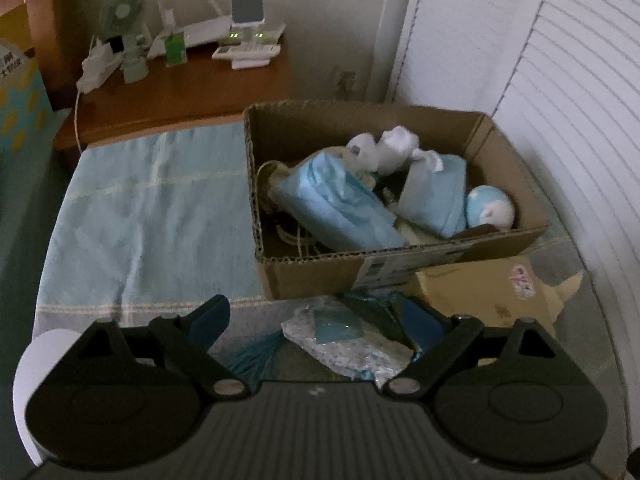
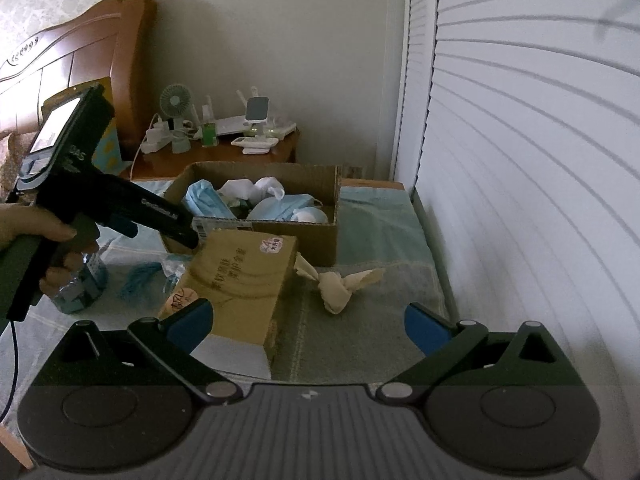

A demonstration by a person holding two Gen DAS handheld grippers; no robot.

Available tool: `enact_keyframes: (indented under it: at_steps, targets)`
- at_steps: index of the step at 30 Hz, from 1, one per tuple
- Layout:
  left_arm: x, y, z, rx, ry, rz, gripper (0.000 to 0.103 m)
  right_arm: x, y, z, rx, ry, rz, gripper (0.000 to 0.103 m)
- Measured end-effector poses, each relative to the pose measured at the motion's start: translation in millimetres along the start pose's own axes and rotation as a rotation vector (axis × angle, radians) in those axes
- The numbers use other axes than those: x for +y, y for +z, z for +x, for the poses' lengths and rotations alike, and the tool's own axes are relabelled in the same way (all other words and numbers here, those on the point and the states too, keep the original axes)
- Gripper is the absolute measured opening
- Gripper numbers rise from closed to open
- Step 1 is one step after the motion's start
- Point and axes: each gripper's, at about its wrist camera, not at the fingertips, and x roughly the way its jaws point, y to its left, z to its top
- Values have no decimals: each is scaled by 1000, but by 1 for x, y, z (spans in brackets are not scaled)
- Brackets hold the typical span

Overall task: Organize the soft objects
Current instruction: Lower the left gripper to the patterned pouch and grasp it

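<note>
An open cardboard box (image 1: 400,268) on the bed holds blue face masks (image 1: 340,204), white soft items (image 1: 396,146) and a blue-white ball (image 1: 490,208); it also shows in the right wrist view (image 2: 316,236). My left gripper (image 1: 320,320) is open just above a clear plastic packet (image 1: 344,340) with a blue tassel (image 1: 252,356). My right gripper (image 2: 308,324) is open and empty, hovering before a cream cloth bundle (image 2: 340,284) beside a tan tissue pack (image 2: 236,280). The left gripper's body (image 2: 100,196) shows at left.
A blue towel (image 1: 152,216) covers the bed. A wooden nightstand (image 1: 188,88) behind carries a small fan (image 1: 124,20), a router and chargers. White slatted doors (image 2: 520,160) run along the right. A water bottle (image 2: 80,284) lies at left.
</note>
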Motion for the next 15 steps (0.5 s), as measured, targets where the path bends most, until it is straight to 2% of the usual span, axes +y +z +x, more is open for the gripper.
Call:
enact_keyframes:
  at_steps: [15]
  targets:
    - [8, -3, 16, 53, 6, -27, 91, -3, 0, 3, 10, 0, 5, 103]
